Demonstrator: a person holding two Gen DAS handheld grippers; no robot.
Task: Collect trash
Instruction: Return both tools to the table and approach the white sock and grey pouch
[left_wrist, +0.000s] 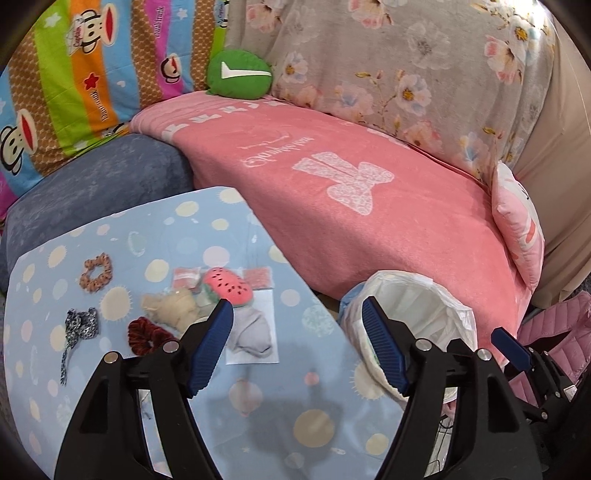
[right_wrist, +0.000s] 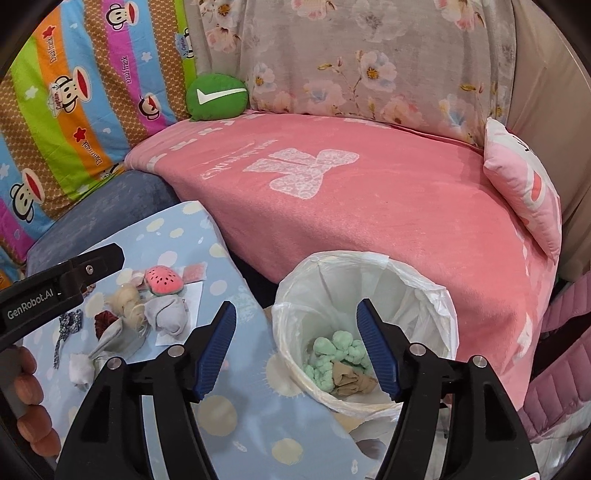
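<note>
Nearest the left wrist camera, the left gripper (left_wrist: 297, 317) has its blue-padded jaws spread apart with nothing between them, above the pale blue dotted surface (left_wrist: 258, 417). On that surface lie a leopard-print scrunchie (left_wrist: 96, 271), a black-and-white scrunchie (left_wrist: 82, 323), a dark red scrunchie (left_wrist: 146, 334), a beige crumpled wad (left_wrist: 171, 306), a grey sock (left_wrist: 251, 330) on a white sheet, and a pink watermelon-shaped toy (left_wrist: 229, 288). Just beyond the surface's right edge stands the bin (left_wrist: 454, 314), lined with a thin white bag, in front of a pink blanket (left_wrist: 369, 229). At lower right the right gripper (left_wrist: 511, 349) shows one blue pad.

Close to the right wrist camera, the right gripper (right_wrist: 295, 317) also has its jaws released and empty, poised over the bin (right_wrist: 424, 295). Inside the bin lie crumpled mint-green wads (right_wrist: 340, 350) and a tan crumpled piece (right_wrist: 351, 380), touching each other at the bottom of the liner. To the left, the surface (right_wrist: 240, 424) carries the grey sock (right_wrist: 166, 314), the beige wad (right_wrist: 123, 301), the watermelon toy (right_wrist: 164, 280) and a small white wad (right_wrist: 79, 369). A hand (right_wrist: 31, 406) at the left edge holds the left gripper (right_wrist: 92, 267), seen from the side.
</note>
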